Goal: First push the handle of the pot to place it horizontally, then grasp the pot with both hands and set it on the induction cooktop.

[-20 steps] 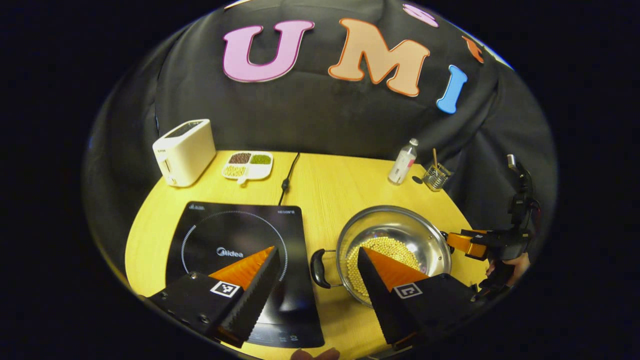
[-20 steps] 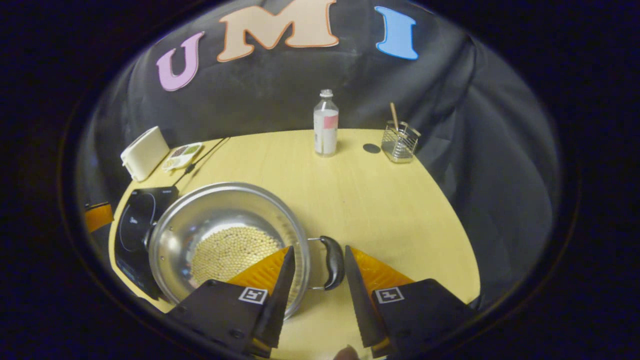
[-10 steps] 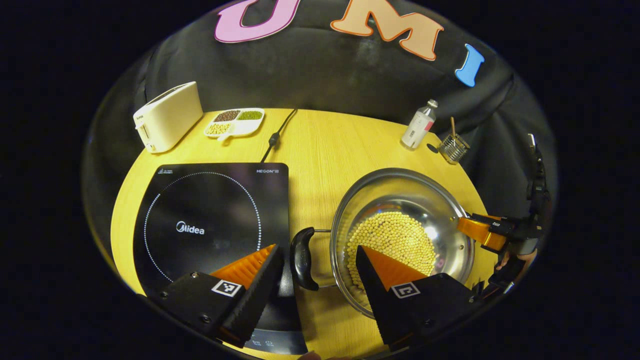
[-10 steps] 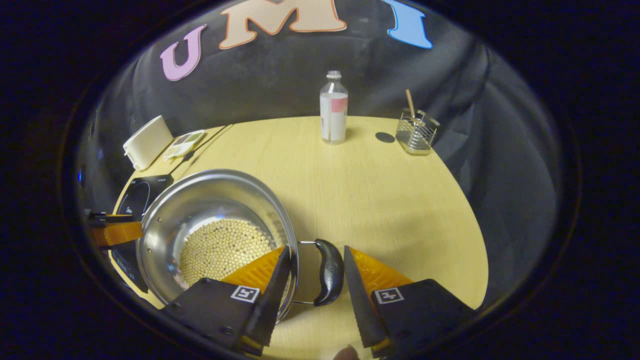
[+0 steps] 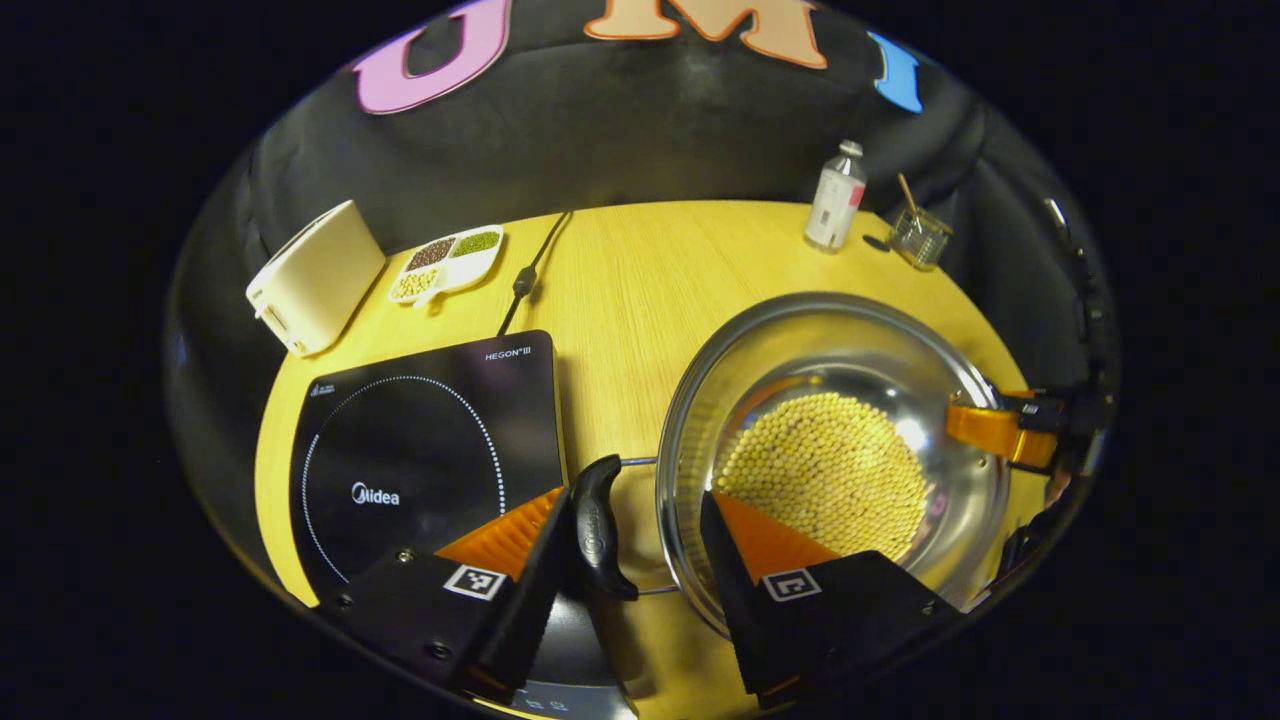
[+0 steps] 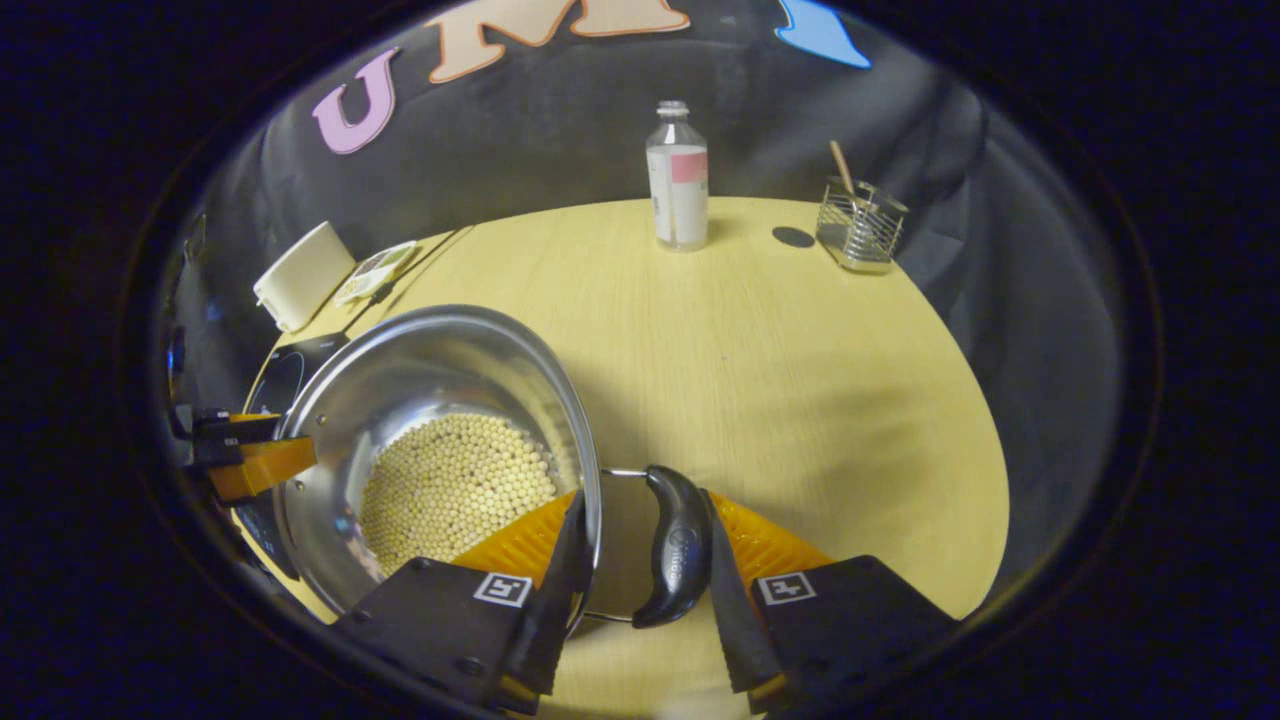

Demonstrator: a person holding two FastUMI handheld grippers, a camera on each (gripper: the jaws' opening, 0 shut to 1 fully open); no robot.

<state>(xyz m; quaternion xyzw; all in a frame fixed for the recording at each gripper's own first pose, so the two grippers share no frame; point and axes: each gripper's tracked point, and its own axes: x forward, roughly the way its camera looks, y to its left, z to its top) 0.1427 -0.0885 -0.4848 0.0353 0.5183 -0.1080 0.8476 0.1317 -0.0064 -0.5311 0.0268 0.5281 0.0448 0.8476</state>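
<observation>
Left gripper (image 5: pixel 630 530) spread wide at bottom centre of left gripper view, straddling black left pot handle (image 5: pixel 596 528); handle touches left finger, right finger sits over pot rim, apart from it. Not pinching.

Steel pot (image 5: pixel 835 455) fills lower right of that view, bare bottom part-covered with pale round beans (image 5: pixel 822 473). Stands on yellow table (image 5: pixel 650 270), just right of black induction cooktop (image 5: pixel 425 450), not on it. Cooktop at lower left, power cord (image 5: pixel 528 275) running off toward upper centre.

Right gripper (image 6: pixel 640 545) at bottom centre of right gripper view, also spread, bracketing black right pot handle (image 6: pixel 676 545). Handle lies against right finger; left finger overlaps the rim (image 6: pixel 590 470). Clamped or not: cannot tell, gap visible on left side. Handle horizontal.

Opposite gripper's orange finger visible at far rim in each view: mid right (image 5: pixel 995 430) and mid left (image 6: pixel 262 468).

Background, upper left: white toaster (image 5: pixel 312 278), divided dish of grains (image 5: pixel 445 265). Upper right: clear bottle (image 5: pixel 836 196), wire holder with a stick (image 5: pixel 918 232).
</observation>
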